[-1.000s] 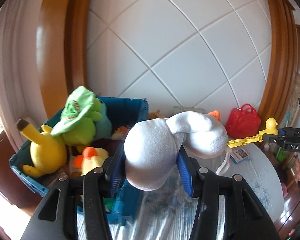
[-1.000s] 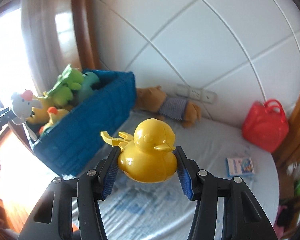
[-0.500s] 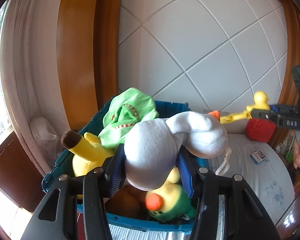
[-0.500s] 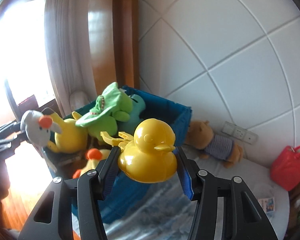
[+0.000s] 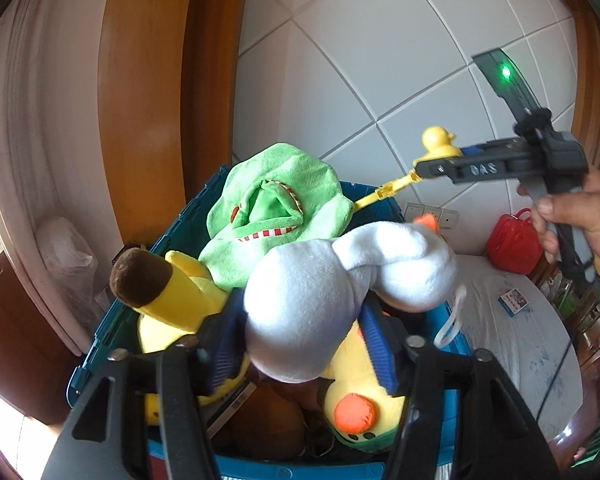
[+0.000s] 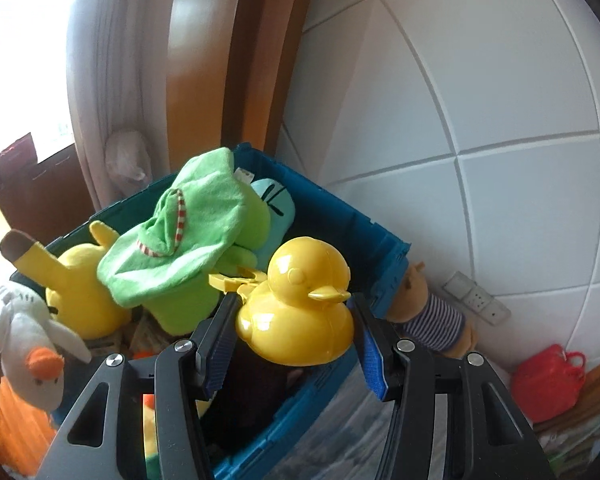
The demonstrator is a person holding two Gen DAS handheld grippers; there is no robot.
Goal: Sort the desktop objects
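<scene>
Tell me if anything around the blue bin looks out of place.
Yes: a brown teddy in a striped shirt is slumped against the wall behind the blue bin, still outside it, though the bin is already heaped with plush, a green hat-like toy on top. Nothing looks spilled or broken.

- One blue crate (image 6: 384, 264)
- One green plush (image 6: 180, 236)
- One white plush (image 5: 340, 280)
- One yellow plastic duck (image 6: 300, 312)
- One striped-shirt bear (image 6: 432, 312)
- One red bag (image 6: 548, 376)
- One small box (image 5: 514, 302)
</scene>
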